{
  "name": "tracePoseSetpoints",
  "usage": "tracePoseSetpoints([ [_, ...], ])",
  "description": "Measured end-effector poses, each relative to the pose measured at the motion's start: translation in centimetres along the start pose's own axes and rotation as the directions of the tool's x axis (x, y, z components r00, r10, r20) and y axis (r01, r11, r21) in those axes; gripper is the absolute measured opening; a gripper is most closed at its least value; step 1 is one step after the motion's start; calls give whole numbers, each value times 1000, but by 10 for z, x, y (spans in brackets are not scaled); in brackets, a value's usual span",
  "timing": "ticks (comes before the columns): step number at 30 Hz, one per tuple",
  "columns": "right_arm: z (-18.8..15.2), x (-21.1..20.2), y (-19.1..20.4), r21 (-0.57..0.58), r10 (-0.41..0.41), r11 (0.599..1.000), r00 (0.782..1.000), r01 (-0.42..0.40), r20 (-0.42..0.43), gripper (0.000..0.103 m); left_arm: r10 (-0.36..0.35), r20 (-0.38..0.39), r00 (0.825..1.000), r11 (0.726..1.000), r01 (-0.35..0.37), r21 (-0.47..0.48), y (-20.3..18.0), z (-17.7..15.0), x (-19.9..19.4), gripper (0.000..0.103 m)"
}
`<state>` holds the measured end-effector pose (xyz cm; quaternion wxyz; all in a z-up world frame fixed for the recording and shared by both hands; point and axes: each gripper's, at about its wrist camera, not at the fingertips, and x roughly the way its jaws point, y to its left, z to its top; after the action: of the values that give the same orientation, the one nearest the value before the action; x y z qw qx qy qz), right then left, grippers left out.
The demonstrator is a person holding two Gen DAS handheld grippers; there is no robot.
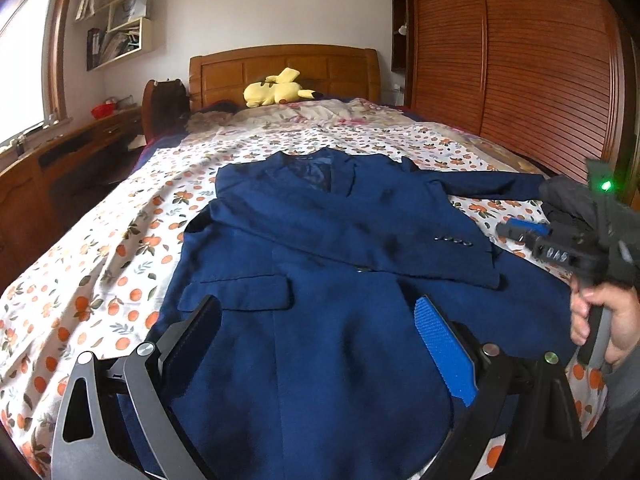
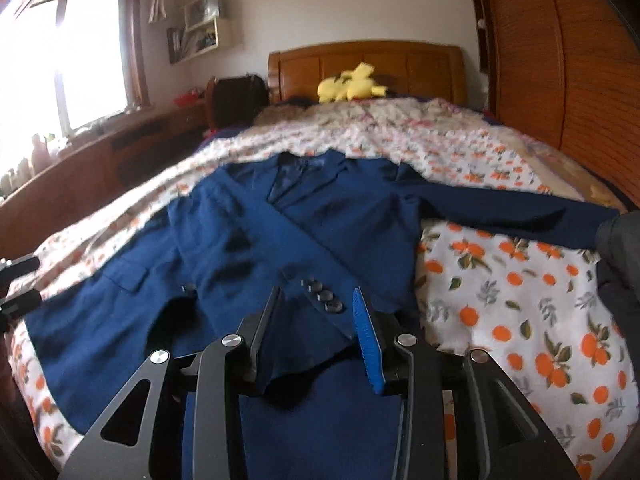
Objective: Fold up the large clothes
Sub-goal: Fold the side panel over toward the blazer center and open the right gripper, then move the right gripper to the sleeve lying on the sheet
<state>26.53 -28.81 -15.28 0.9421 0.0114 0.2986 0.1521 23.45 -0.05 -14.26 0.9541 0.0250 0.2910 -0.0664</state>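
Observation:
A navy blue suit jacket lies face up on the bed, collar toward the headboard. One sleeve is folded across the chest, its buttoned cuff lying near the right side. The other sleeve stretches out to the right. My left gripper is open and empty, low over the jacket's hem near the pocket flap. My right gripper is open, its jaws on either side of the folded sleeve's cuff end, not closed on it. The right gripper also shows in the left wrist view, held by a hand.
The bed has a white sheet with orange fruit print. A yellow plush toy lies by the wooden headboard. A wooden wardrobe stands on the right, a desk and window on the left. Dark clothing lies at the right edge.

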Motion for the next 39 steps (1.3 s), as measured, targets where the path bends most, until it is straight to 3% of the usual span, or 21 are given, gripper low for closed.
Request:
tracePoseSetpoints([
  [15,-16,36,5,-27,13,999,990,-17,-143,34,-23,31,999,999,22,32,-18,30,6,98],
  [32,-17,41,9,-49,-15,999,988,7,-155,34,-63,17,998,996,62,63,-14,30,105,98],
  [39,-18,41,9,-47,-13,999,988,5,-155,34,-85,19,996,994,84,69,-13,18,118,98],
])
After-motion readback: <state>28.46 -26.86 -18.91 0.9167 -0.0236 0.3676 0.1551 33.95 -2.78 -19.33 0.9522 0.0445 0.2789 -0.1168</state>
